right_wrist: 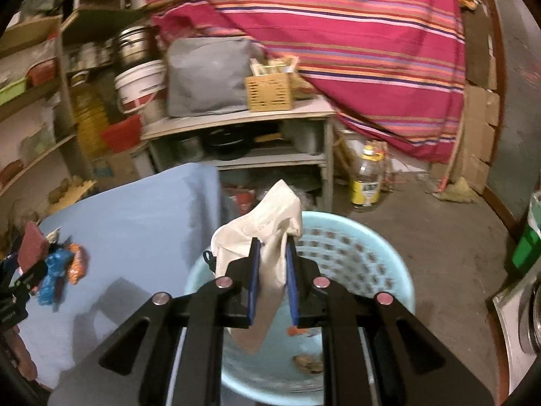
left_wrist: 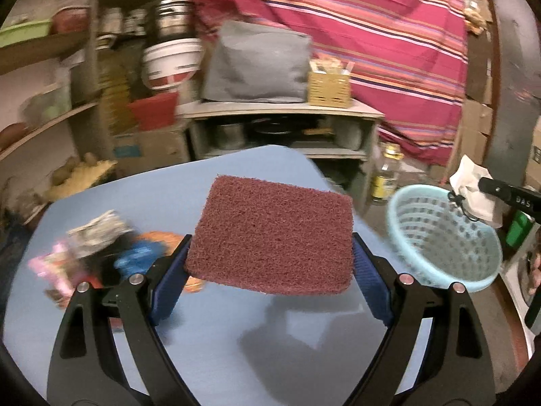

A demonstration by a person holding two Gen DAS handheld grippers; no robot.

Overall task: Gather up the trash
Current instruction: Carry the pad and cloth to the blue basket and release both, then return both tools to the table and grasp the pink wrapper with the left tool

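Observation:
My left gripper [left_wrist: 270, 247] is shut on a maroon scouring pad [left_wrist: 270, 237] and holds it flat above the blue table [left_wrist: 209, 348]. The pad also shows at the left of the right wrist view [right_wrist: 32, 247]. My right gripper [right_wrist: 273, 247] is shut on a white face mask [right_wrist: 270, 223] and holds it over the light blue perforated basket [right_wrist: 355, 253]. In the left wrist view the basket [left_wrist: 439, 237] sits to the right of the table, with the mask [left_wrist: 471, 186] above its far rim. Small scraps [right_wrist: 307, 363] lie in the basket's bottom.
Crumpled wrappers lie at the table's left: a blue one [left_wrist: 138, 258], an orange one [left_wrist: 162, 237], a pink one [left_wrist: 50, 267] and a grey printed one [left_wrist: 98, 231]. A low shelf [left_wrist: 284, 111] with a grey bag stands behind the table. A bottle [right_wrist: 367, 179] stands on the floor.

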